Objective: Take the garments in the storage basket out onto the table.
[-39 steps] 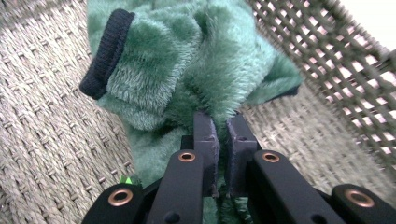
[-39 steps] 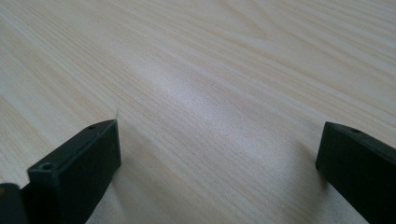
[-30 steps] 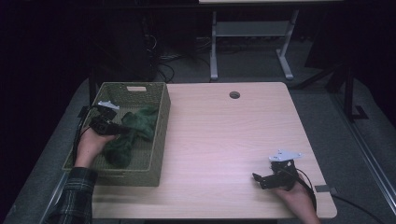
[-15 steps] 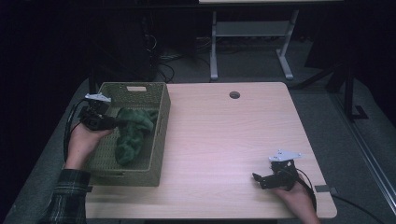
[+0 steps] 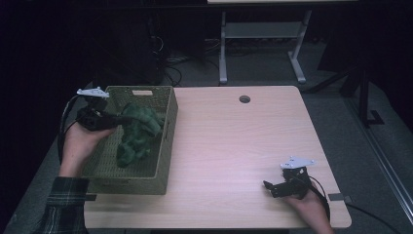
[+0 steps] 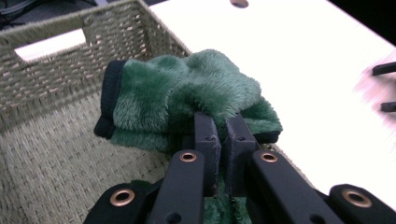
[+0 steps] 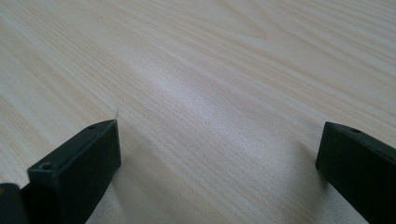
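Left gripper [image 5: 118, 118] is clamped on a fold of the green fleece cloth [image 5: 136, 134], jaws pinched nearly together with pile bunched between them. In the left gripper view the fleece [image 6: 187, 100] sits right at the fingertips. The cloth hangs over the inside of the wicker basket [image 5: 163, 161], its lower end draped down toward the basket floor.

Right gripper [image 5: 277, 187] rests on the table [image 5: 234, 146] near the front right edge, jaws wide apart, nothing between them.

My read on the step: lifting the cloth out of the basket. I'd go straight up until the tail clears the rim before swinging over the table, otherwise it could snag the weave or tip the basket. Grip looks shallow, so no jerks.

Long axis runs from the held end at upper right down and left to the trailing end, roughly along the basket's length. The dark hem [image 6: 109, 100] faces the basket's far wall.
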The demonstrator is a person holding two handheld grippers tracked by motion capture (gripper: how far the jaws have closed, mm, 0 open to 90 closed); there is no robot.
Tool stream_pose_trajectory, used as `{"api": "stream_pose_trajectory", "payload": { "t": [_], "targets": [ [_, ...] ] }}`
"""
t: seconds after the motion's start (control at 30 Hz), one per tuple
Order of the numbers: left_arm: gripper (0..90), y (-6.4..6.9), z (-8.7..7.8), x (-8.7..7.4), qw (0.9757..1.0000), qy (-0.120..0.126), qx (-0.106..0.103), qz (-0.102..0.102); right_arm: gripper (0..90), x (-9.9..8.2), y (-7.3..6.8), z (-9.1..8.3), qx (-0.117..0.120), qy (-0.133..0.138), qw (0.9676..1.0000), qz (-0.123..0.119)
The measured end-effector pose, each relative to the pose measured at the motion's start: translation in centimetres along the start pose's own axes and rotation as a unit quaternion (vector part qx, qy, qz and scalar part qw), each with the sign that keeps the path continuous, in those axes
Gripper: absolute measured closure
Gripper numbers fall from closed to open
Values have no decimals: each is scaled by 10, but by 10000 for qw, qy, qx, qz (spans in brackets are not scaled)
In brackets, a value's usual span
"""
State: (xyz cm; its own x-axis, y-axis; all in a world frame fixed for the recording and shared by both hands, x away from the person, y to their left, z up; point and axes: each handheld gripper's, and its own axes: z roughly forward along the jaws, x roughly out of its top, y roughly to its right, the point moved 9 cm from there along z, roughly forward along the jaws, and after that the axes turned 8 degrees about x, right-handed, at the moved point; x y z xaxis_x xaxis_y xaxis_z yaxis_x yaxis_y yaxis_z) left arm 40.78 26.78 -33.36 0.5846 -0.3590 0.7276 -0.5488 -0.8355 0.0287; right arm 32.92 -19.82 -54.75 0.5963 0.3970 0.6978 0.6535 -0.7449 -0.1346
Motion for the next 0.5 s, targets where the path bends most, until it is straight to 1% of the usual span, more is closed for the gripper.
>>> {"api": "stream_pose_trajectory", "payload": {
  "t": [0.03,0.07,0.1,0.13,0.17,0.23,0.33,0.37,0.43,0.5],
  "targets": [
    [860,0,0,0,10000,0,0,0,0,0,0,0,0,0,10000,1],
    [860,2,-4,4,10000,83,-19,-12,0,0,0,0,1,0,10000,2],
    [861,2,-4,4,10000,83,-19,-12,0,0,0,0,0,2,10000,-5],
    [861,3,-11,9,9999,145,-9,39,0,0,0,0,0,3,10000,-4],
    [862,4,-13,11,9998,179,-8,21,0,0,0,0,1,2,10000,-4],
    [862,5,-20,17,9997,240,-7,74,0,0,0,0,0,3,10000,-7],
    [863,7,-29,24,9994,346,-1,88,0,0,0,0,9,-4,10000,10],
    [862,7,-29,24,9994,346,-1,88,0,0,0,0,10,-4,10000,9],
    [863,10,-38,33,9989,460,-25,112,0,0,0,0,8,-5,10000,8],
    [863,12,-43,38,9985,532,-53,129,0,0,0,0,3,3,10000,-11]
  ]
}}
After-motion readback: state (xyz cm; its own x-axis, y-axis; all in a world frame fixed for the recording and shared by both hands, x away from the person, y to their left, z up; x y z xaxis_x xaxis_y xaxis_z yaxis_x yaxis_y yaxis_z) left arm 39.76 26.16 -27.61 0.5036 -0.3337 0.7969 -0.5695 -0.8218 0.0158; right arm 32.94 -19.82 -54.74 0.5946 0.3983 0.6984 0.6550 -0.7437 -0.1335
